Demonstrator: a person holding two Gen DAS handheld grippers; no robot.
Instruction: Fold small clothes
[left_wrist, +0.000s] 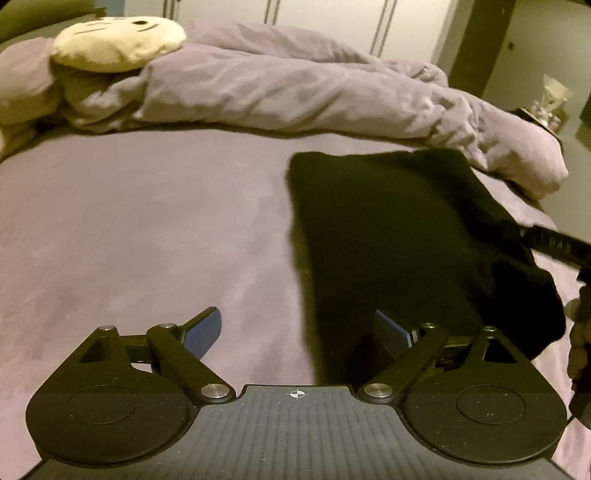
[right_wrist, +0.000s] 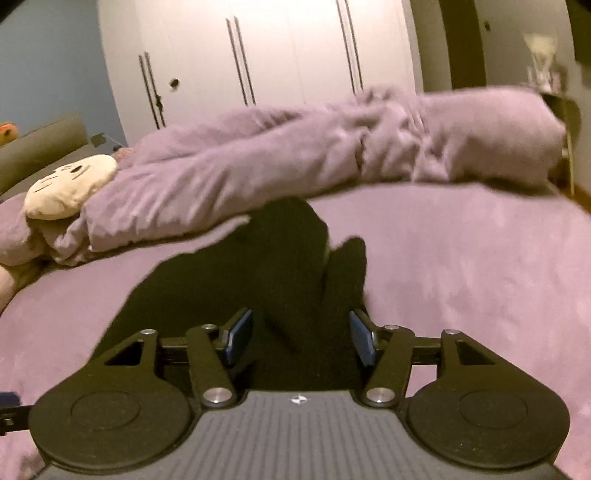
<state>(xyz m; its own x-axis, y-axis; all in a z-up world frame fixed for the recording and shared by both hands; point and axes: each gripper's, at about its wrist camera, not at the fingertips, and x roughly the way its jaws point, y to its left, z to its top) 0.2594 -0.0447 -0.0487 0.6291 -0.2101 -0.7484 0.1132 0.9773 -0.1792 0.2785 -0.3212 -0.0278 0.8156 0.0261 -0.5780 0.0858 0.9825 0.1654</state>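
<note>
A small black garment (left_wrist: 399, 236) lies on the purple bed sheet (left_wrist: 147, 229), flat in the left wrist view, with its right end bunched up. My left gripper (left_wrist: 299, 332) is open and empty, its jaws straddling the garment's near left edge just above the sheet. In the right wrist view the garment (right_wrist: 288, 266) rises in a fold between the jaws of my right gripper (right_wrist: 301, 338), which is open; its blue pads (right_wrist: 240, 338) stand apart on either side of the cloth. The right gripper's black arm shows at the right edge of the left wrist view (left_wrist: 554, 245).
A rumpled purple duvet (left_wrist: 295, 88) lies across the far side of the bed. A cream plush cushion with a face (left_wrist: 118, 40) rests at the far left. White wardrobe doors (right_wrist: 258, 55) stand behind the bed. The bed's edge drops off at the far right.
</note>
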